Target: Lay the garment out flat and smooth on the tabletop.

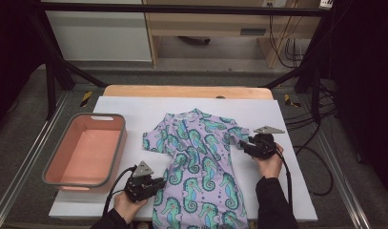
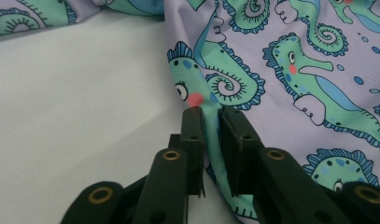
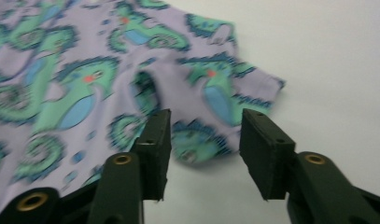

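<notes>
Garment: seahorse-print swimsuit [image 1: 201, 162] is lying spread at the worktop's [image 1: 296, 191] centre, reaching its near edge.
Left gripper [image 2: 211, 119]: is pinching the garment's side fold.
Right gripper [image 3: 204, 140]: jaws are standing apart over the sleeve [image 3: 234, 88], probably not touching it.

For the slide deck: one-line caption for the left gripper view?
Left gripper pinching a raised fold at the edge of the seahorse-print garment on the white table cover.
</notes>
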Motion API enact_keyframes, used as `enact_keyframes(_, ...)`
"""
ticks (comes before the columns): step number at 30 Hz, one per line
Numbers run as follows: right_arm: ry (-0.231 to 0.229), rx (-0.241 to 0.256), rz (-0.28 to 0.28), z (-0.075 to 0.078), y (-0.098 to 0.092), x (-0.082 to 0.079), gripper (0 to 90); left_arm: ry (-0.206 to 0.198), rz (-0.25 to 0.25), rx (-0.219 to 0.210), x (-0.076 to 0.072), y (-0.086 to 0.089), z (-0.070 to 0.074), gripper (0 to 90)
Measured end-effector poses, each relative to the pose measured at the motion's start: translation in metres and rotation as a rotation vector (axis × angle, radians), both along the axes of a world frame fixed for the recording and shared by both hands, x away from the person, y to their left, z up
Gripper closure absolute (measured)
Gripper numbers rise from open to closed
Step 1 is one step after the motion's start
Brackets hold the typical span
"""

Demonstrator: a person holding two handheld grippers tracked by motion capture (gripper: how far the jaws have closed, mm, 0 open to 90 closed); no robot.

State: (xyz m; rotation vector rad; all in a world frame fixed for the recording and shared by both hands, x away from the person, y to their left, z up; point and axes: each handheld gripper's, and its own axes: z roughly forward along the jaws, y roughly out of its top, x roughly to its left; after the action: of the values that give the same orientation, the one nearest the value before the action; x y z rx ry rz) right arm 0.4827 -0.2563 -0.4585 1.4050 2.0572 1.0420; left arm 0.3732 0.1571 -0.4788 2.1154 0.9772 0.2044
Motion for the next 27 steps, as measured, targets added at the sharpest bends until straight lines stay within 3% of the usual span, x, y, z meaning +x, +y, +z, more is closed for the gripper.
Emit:
enact_keyframes(4, 0.023, -0.011, -0.056, -0.006, -0.003, 0.022, 52.9, -0.004, -0.004, 0.003, 0.0, 0.0, -0.001, 84.2)
enact_keyframes(10, 0.079, -0.016, -0.043, -0.022, 0.005, 0.033, 48.0, -0.026, -0.013, 0.019, -0.003, -0.002, -0.002, 85.3)
enact_keyframes(13, 0.063, -0.046, -0.028, -0.023, 0.013, 0.032, 58.7, -0.029, -0.015, 0.021, -0.003, -0.003, -0.002, 85.4)
enact_keyframes(15, 0.074, -0.031, -0.008, -0.021, 0.015, 0.032, 80.3, -0.03, -0.015, 0.021, -0.003, -0.003, -0.002, 85.4)
enact_keyframes(16, 0.088, -0.009, -0.005, -0.02, 0.015, 0.031, 86.5, -0.031, -0.016, 0.022, -0.003, -0.003, -0.002, 85.5)
enact_keyframes(18, 0.072, -0.039, -0.014, -0.015, 0.014, 0.03, 88.0, -0.029, -0.017, 0.021, -0.003, -0.002, -0.001, 86.0)
enact_keyframes(21, 0.006, -0.067, -0.068, 0.001, 0.0, 0.023, 88.6, -0.021, -0.022, 0.014, -0.003, -0.001, 0.0, 86.8)
enact_keyframes(24, -0.071, -0.134, -0.156, 0.024, -0.022, 0.016, 88.6, -0.025, -0.025, 0.001, -0.004, 0.0, 0.004, 87.2)
enact_keyframes(26, -0.065, -0.166, -0.171, 0.028, -0.03, 0.015, 87.1, -0.029, -0.031, -0.003, -0.006, -0.001, 0.006, 87.2)
enact_keyframes(27, -0.028, -0.153, -0.161, 0.025, -0.033, 0.016, 82.9, -0.029, -0.035, -0.005, -0.006, -0.001, 0.007, 87.2)
